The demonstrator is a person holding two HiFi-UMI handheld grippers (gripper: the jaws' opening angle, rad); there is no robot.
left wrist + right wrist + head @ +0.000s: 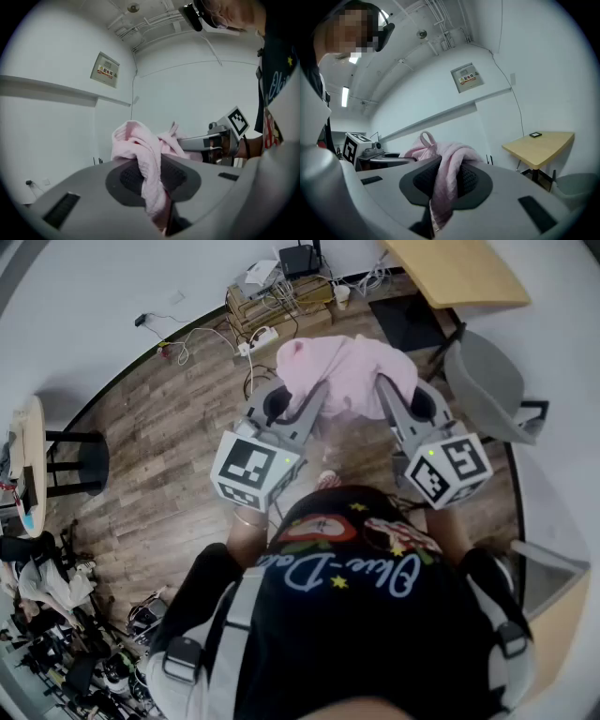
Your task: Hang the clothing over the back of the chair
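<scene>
A pink garment (349, 371) hangs bunched between my two grippers, held up in front of the person's chest above the wooden floor. My left gripper (314, 395) is shut on its left part; in the left gripper view the pink cloth (140, 145) is pinched between the dark pads of this gripper (152, 176). My right gripper (386, 388) is shut on the right part, and in the right gripper view the cloth (450, 164) drapes out from between its jaws (445, 180). A grey chair (487, 381) stands just to the right of the garment, apart from it.
A light wooden table (459, 268) stands at the back right, beyond the chair. Cables, a power strip (258, 338) and boxes lie along the far wall. A black stool (80, 460) and a small round table (28, 456) stand at the left.
</scene>
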